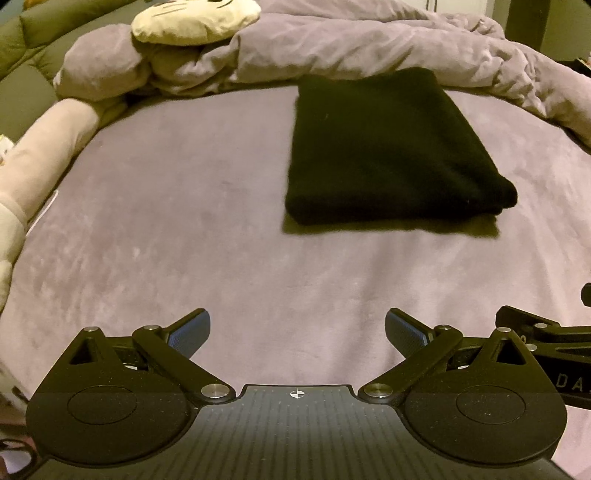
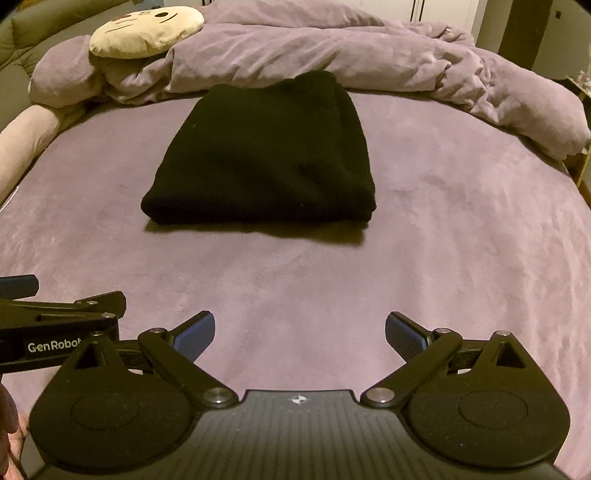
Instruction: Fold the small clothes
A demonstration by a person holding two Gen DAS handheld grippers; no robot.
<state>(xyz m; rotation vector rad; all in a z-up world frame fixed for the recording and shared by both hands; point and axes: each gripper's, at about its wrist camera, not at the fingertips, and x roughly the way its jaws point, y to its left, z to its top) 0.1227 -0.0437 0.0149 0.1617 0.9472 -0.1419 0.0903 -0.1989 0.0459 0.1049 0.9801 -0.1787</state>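
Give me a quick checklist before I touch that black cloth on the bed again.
1. Left gripper open and empty: ok.
2. Right gripper open and empty: ok.
3. Black cloth folded into a compact rectangle: ok.
4. Cloth lies flat on the purple bedsheet, apart from both grippers: ok.
5. Crumpled duvet off the cloth: its far edge sits close, cannot tell.
6. More clothes left to fold: none in view, cannot tell.

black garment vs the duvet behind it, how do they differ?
The black garment is folded into a neat, flat rectangle; the lilac duvet is bunched and wrinkled. The garment lies mid-bed, nearer the tongs; the duvet is heaped along the far edge. The garment is far smaller. A cream plush face rests on the duvet; nothing lies on the garment. Both lie on the purple sheet, untouched.
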